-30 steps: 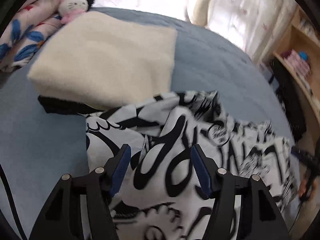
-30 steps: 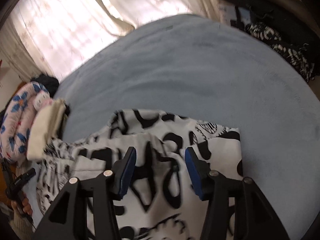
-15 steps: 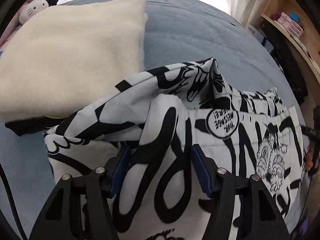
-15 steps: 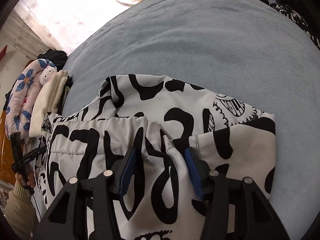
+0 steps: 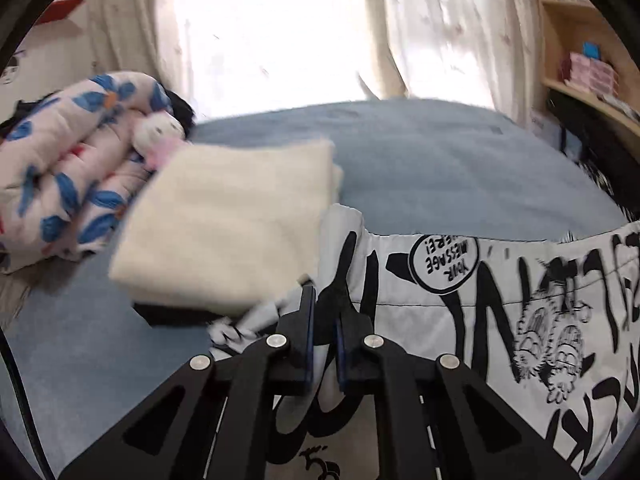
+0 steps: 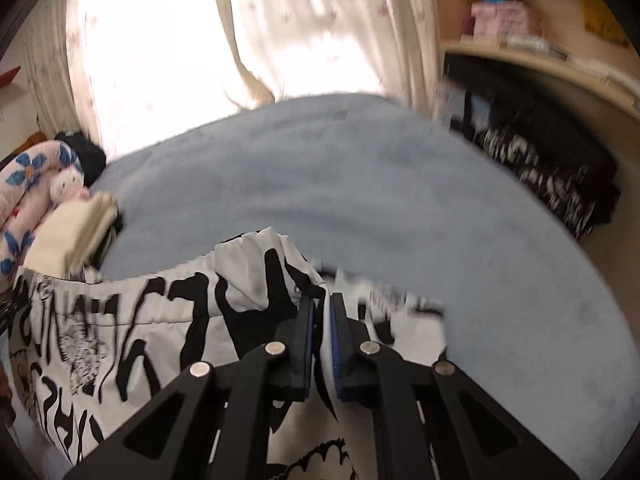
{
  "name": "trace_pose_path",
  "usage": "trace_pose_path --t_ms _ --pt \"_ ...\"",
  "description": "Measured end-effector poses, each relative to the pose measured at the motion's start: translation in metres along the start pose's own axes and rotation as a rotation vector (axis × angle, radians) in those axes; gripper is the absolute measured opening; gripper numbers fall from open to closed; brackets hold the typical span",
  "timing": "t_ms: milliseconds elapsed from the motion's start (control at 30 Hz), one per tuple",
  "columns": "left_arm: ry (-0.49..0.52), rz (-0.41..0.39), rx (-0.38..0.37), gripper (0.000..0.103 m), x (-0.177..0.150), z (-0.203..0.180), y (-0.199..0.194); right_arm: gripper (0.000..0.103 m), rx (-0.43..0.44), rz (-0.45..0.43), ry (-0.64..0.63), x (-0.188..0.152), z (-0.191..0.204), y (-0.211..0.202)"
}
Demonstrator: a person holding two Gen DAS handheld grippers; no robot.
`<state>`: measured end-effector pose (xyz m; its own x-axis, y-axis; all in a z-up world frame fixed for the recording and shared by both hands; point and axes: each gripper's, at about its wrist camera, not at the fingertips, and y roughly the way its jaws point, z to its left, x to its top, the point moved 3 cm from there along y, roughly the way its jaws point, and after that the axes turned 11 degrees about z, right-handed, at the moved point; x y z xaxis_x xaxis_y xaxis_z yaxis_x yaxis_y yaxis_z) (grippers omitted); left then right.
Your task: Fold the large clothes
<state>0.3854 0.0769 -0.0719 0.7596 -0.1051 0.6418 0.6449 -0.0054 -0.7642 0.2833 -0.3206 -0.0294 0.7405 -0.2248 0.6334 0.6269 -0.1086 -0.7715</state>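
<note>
A large white garment with black graffiti print point(image 5: 500, 312) lies on the blue bed point(image 5: 440, 168). My left gripper point(image 5: 323, 320) is shut on a bunched fold at the garment's left end, lifted off the bed. In the right wrist view the same garment point(image 6: 132, 320) stretches away to the left. There my right gripper point(image 6: 321, 312) is shut on a raised fold at the garment's right end. Cloth shows pinched between both pairs of blue pads.
A folded cream blanket point(image 5: 232, 224) on something black lies left of the garment, beside a floral quilt point(image 5: 60, 168) and a small plush toy point(image 5: 158, 136). Curtains point(image 5: 280, 32) hang behind the bed. Wooden shelves point(image 6: 540, 52) and dark clothes point(image 6: 552, 168) stand at the right.
Both grippers went from open over the garment to shut on folds of it. Both have risen and tipped up, so the window and curtains now fill the top of each view.
</note>
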Motion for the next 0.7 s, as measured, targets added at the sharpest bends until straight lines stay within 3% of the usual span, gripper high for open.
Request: trace_pose_path --t_ms 100,200,333,500,567,633,700 --pt "-0.033 -0.018 0.026 0.006 0.004 0.009 0.007 0.007 -0.017 -0.011 0.021 0.017 0.004 0.015" --pt "-0.055 0.008 0.075 0.006 0.002 0.008 0.043 0.007 -0.064 0.027 -0.002 0.026 0.016 0.061" --pt "-0.057 0.075 0.114 0.006 -0.014 0.004 0.101 0.007 -0.182 0.134 -0.09 0.009 0.032 0.123" --pt "-0.039 0.048 0.103 0.01 -0.02 -0.001 0.113 0.01 -0.204 0.177 -0.085 -0.006 0.026 0.147" --pt "-0.052 0.055 0.076 0.017 -0.02 0.005 0.11 0.02 -0.195 0.198 -0.073 -0.005 0.021 0.143" --pt "-0.061 0.066 0.102 0.042 -0.018 0.012 0.102 0.035 -0.195 0.226 -0.054 -0.005 0.015 0.136" --pt "-0.077 0.076 0.122 0.047 -0.017 0.019 0.088 0.037 -0.204 0.213 -0.025 -0.004 0.014 0.115"
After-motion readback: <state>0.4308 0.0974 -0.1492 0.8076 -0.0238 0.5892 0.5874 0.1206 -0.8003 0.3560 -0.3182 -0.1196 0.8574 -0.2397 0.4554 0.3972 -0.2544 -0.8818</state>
